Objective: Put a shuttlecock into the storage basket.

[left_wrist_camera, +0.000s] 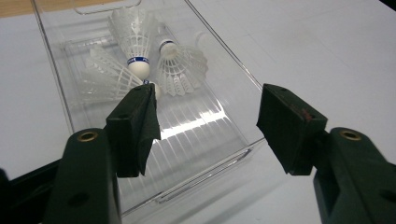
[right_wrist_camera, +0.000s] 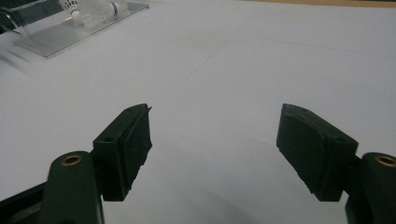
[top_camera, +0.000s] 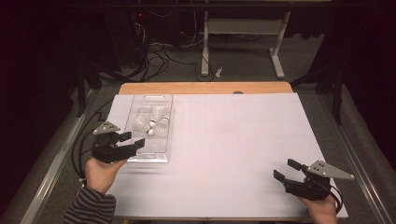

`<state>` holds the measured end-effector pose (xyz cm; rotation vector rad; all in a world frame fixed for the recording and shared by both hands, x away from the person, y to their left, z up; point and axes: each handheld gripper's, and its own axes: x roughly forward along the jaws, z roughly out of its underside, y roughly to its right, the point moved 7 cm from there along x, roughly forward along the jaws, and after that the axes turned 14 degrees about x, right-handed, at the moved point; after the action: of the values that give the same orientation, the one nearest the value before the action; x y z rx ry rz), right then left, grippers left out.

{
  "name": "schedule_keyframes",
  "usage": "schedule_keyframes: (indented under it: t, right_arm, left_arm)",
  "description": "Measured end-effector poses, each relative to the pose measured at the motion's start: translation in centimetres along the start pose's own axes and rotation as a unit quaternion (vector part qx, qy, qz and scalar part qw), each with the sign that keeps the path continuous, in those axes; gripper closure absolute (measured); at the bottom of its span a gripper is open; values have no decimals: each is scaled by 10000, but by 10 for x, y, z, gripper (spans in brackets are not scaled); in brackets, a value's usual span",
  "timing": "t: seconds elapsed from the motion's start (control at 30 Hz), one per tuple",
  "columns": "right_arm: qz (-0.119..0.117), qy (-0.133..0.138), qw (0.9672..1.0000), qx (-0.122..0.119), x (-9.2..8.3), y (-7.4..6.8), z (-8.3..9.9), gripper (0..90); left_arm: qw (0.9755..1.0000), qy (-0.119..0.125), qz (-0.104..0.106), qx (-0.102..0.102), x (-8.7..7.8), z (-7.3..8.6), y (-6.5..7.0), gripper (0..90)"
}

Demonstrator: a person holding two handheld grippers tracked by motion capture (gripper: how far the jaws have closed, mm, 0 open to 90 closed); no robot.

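We hold our left gripper (top_camera: 130,141) at the near left corner of the clear tray (top_camera: 140,157), its jaws spread wide with nothing between them, and in the left gripper view the pads (left_wrist_camera: 135,126) hang over the tray's near end. The three shuttlecocks (top_camera: 153,123) lie in a loose cluster toward the far half of the tray, so they sit straight ahead of this gripper and a little beyond its reach. Each lies on its side: the nearest one (left_wrist_camera: 107,79) points its cork toward our left pad and fans its feathers away to the left, a second (left_wrist_camera: 133,39) lies cork toward us with feathers pointing away, and a third (left_wrist_camera: 180,70) has its cork at the far end and its skirt opening toward us. Our right gripper (top_camera: 286,170) rests well apart at the near right of the white table (top_camera: 243,140), jaws also wide and empty, so the left hand is plainly the nearer one. We judge the coming reach as a short push forward along the tray, closing across the nearest cork.
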<state>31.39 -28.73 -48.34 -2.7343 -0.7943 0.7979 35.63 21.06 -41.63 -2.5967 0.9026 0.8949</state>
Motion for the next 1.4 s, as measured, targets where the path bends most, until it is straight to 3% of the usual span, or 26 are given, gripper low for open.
schedule_keyframes:
  t: [0.73,1.4]
  right_arm:
    - [1,-8,10000,12,0,0,0,268]
    - [-6,-19,10000,-11,0,-1,0,269]
  left_arm:
    - [10000,78,-40,-40,-7,15,3,377]
    - [9993,353,39,-106,-11,27,7,380]
